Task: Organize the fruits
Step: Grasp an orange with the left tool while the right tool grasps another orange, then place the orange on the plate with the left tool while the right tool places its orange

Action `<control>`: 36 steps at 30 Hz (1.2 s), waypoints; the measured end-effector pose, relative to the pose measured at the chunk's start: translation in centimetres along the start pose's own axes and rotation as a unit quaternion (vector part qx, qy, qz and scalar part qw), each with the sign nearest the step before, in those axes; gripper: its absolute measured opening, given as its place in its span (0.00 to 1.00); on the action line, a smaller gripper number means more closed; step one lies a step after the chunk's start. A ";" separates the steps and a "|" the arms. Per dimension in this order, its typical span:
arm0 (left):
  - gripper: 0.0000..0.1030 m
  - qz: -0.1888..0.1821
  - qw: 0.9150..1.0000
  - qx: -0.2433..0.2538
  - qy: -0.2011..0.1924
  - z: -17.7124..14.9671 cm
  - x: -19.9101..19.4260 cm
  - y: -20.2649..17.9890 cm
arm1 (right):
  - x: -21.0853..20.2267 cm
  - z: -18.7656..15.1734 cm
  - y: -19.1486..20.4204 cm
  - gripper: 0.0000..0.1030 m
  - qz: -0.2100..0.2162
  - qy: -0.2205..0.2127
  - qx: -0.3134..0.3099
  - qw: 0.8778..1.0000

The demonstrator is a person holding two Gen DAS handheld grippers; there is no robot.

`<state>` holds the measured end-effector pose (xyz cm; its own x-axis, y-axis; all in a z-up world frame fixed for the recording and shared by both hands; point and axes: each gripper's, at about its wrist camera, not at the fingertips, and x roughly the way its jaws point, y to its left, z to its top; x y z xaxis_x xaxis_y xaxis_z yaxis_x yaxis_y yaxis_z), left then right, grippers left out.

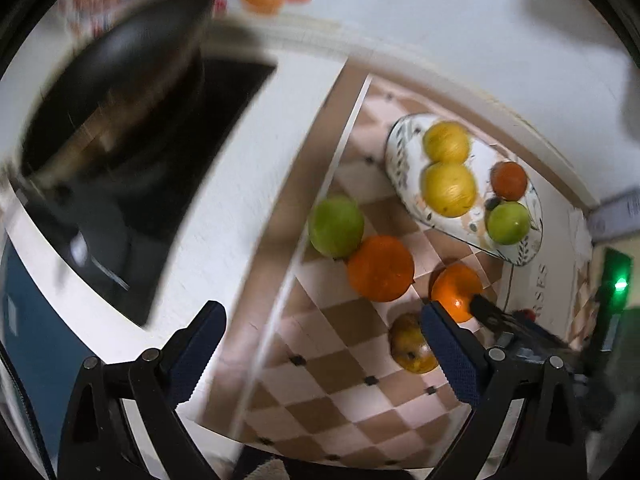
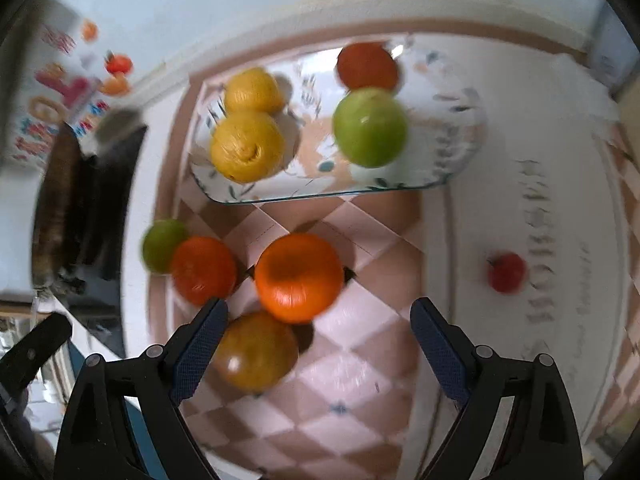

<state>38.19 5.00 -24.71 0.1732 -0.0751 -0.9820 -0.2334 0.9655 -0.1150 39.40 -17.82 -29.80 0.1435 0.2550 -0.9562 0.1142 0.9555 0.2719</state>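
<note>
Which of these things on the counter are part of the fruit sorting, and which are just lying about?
Part of the job:
plate holding two yellow fruits, a green one and a red one
loose oranges, green fruit and brownish fruit on the checked mat
both open grippers

Lying about:
pan
small red fruit off to the side, possibly next

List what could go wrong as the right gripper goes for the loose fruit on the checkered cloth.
The right gripper is open over an orange that sits close to the mottled fruit; a finger could knock that neighbour and send it rolling. The second orange touches a green fruit near the cloth's edge, so a nudge might push both off. The tray already carries four fruits, which may shift when another lands.
</note>
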 end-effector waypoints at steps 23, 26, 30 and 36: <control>0.62 0.000 0.993 0.073 0.094 2.4 10.7 -7.5 | 5.3 0.3 -3.9 0.65 0.009 0.089 0.000 0.996; 0.62 -0.013 0.992 0.077 0.102 1.4 10.5 -7.0 | 5.4 0.0 -4.0 0.66 0.014 0.093 0.008 0.996; 0.62 -0.011 0.992 0.078 0.103 -0.8 9.9 -6.0 | 5.1 0.0 -4.2 0.66 0.027 0.097 0.018 0.995; 0.62 -0.014 0.992 0.069 0.101 -2.7 9.9 -5.0 | 5.3 0.1 -3.7 0.66 0.005 0.096 0.003 0.995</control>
<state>38.51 -1.20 -34.26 -0.0214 -0.1365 -0.9904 -0.0960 0.9863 -0.1339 39.79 -20.00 -35.83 -0.0461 0.2891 -0.9562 0.1201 0.9519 0.2820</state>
